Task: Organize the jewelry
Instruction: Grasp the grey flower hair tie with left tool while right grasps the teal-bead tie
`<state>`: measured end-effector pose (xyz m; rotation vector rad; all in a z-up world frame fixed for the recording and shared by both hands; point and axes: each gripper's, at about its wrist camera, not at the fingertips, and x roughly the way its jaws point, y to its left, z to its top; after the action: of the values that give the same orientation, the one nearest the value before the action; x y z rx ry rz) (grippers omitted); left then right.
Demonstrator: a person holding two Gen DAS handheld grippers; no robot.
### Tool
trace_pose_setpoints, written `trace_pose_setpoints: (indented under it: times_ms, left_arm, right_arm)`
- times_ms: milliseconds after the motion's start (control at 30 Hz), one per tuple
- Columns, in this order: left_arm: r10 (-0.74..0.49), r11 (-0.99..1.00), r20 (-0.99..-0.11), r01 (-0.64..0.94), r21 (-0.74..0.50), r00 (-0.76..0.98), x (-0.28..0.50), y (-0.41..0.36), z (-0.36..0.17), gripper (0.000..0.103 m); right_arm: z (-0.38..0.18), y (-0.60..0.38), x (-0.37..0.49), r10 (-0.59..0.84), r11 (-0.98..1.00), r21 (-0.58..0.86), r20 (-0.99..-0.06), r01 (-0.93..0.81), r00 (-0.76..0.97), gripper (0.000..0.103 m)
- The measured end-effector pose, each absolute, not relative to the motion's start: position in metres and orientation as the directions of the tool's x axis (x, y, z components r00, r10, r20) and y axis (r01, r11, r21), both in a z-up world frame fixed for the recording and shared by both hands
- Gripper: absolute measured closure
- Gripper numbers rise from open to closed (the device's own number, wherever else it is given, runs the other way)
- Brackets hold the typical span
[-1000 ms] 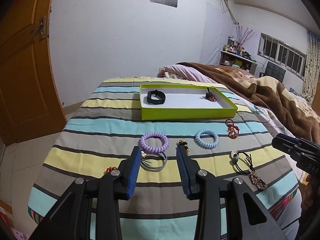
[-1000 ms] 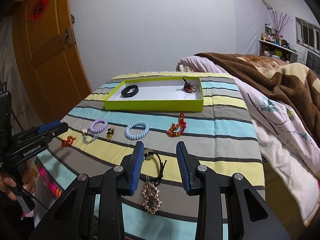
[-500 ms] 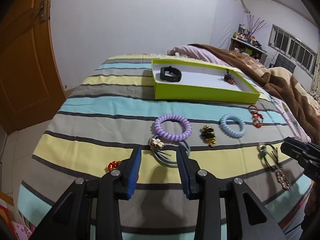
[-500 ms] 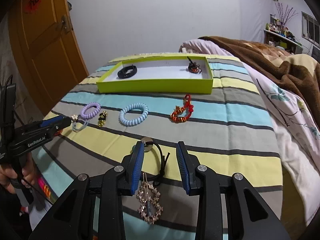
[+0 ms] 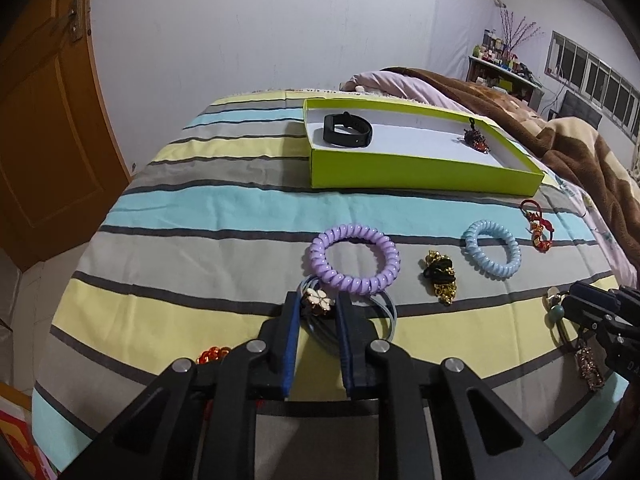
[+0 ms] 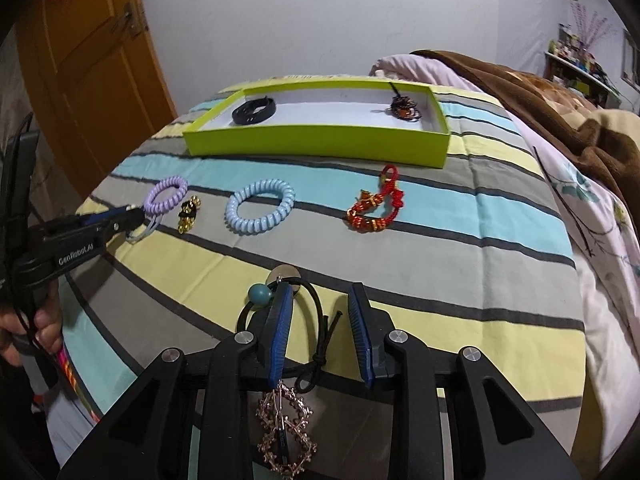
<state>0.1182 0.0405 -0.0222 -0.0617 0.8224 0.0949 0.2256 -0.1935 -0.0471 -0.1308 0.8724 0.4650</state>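
Observation:
A lime green box (image 5: 420, 174) at the back of the striped table holds a black band (image 5: 347, 130) and a dark red charm (image 5: 475, 139). My left gripper (image 5: 317, 306) is low on the cloth, its jaws narrow around the flower charm of a grey hair tie (image 5: 318, 301). A purple coil tie (image 5: 354, 258) lies just beyond. My right gripper (image 6: 320, 300) is open over a black cord tie (image 6: 316, 308) with a teal bead (image 6: 259, 294); a gold pendant (image 6: 286, 440) lies under it.
Loose on the cloth are a blue coil tie (image 6: 260, 206), a gold-black piece (image 5: 439, 276), a red knotted bracelet (image 6: 376, 202) and a small red item (image 5: 212, 354) by my left gripper. A bed with a brown blanket (image 5: 560, 148) is to the right, a door (image 5: 44, 120) to the left.
Both grippers have moved forward and down to the cloth. The left jaws have narrowed around the flower charm tie. The right gripper now straddles the black cord tie.

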Motion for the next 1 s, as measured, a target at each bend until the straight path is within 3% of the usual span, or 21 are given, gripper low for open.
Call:
trace_pose_setpoints:
  times_ms: [33,133,1000]
  left_arm:
    - [0.063,0.994,-0.734,-0.107,-0.013,0.677,0.119,0.040,-0.022,0.085]
    - [0.064,0.994,-0.732,-0.104,-0.009,0.678,0.119,0.039,-0.021,0.085]
    - [-0.025,0.996,-0.620,-0.031,-0.080,0.785,0.086,0.033,0.028,0.085]
  right_arm:
    - [-0.048,-0.192,0.227,0.335,0.890,0.068,-0.767,-0.450,0.547,0.092]
    - [-0.048,-0.186,0.228,0.320,0.880,0.026,-0.771,-0.474,0.551,0.100]
    - [0.001,-0.197,0.207,0.387,0.889,0.078,-0.653,-0.451,0.651,0.100]
